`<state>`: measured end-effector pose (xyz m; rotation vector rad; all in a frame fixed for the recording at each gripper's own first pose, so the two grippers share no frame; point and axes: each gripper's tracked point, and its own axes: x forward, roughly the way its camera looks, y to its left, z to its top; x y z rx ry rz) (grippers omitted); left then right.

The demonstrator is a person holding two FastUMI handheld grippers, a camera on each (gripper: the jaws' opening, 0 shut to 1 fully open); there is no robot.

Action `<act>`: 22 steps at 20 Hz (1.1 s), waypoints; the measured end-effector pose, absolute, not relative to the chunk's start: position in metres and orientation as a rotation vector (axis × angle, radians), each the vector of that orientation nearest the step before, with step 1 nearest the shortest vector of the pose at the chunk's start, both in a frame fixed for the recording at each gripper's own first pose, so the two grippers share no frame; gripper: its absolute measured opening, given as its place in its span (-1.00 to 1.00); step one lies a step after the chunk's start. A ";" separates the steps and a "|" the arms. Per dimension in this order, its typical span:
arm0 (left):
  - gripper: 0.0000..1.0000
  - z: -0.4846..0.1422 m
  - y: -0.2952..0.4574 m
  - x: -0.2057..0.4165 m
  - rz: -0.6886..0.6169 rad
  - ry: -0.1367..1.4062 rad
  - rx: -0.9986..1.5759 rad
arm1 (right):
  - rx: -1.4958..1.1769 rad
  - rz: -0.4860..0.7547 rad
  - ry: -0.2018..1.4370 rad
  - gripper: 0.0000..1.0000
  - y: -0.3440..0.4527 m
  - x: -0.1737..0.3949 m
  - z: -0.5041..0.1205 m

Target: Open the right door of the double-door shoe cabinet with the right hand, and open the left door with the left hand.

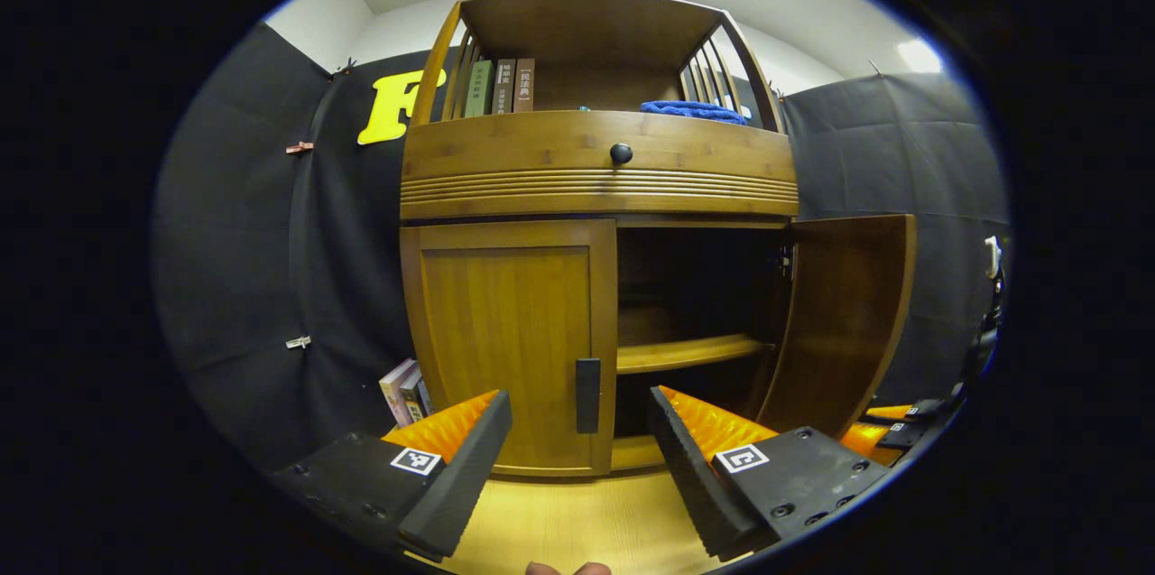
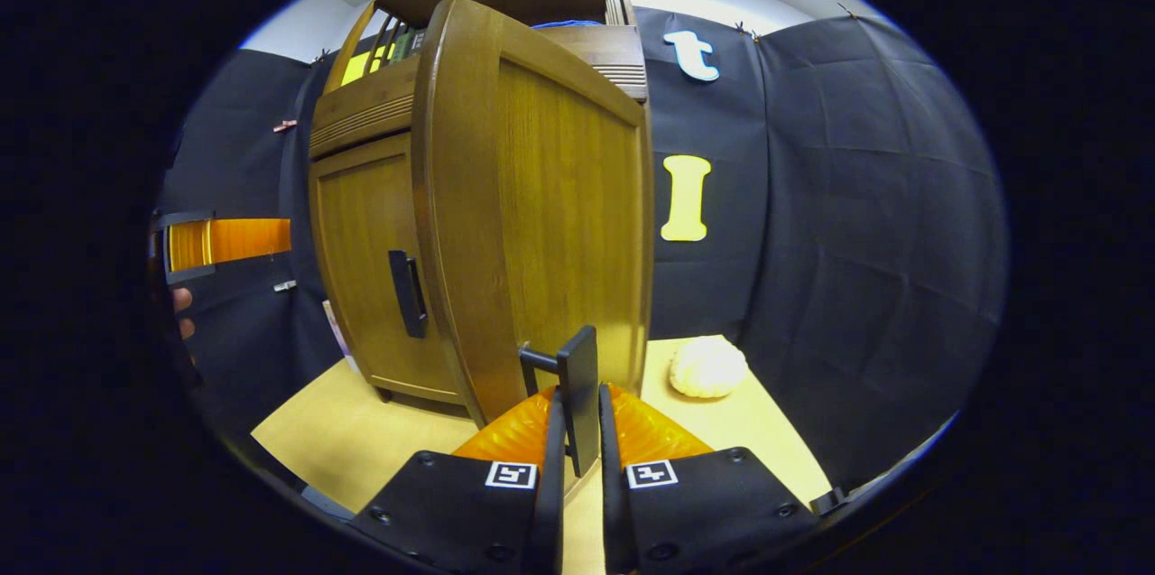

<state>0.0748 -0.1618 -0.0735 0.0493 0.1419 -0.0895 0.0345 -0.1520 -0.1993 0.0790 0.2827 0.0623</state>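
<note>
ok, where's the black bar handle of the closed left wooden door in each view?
Left gripper view: black bar handle sits low centre, on the closed left wooden door, between the open left hand-held gripper's fingers.
Right gripper view: same handle is left of centre, beyond the open right wooden door.
Shared landmark: the ribbed wooden drawer front.

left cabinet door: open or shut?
Shut. The left door sits flush in its frame, handle untouched ahead of the open left gripper.
</note>
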 end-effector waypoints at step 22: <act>0.89 -0.119 -0.198 0.156 -0.061 0.149 0.039 | 0.026 -0.024 0.298 -0.25 -0.293 0.013 -0.197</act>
